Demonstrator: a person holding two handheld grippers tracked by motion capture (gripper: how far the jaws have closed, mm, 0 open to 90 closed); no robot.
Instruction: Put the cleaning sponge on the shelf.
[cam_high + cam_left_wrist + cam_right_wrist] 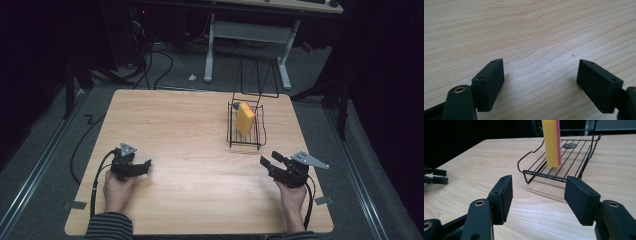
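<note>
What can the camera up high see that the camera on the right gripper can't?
The high view shows the person's two hands, the right gripper's grey plate, the floor and a white desk frame beyond the table.

The right gripper view shows its own open black fingers up close, with nothing between them, and the sponge's pink side.

Both show the wooden table, the black wire rack, the yellow sponge standing upright in it, a small dark thing behind the sponge, and the left gripper.
</note>
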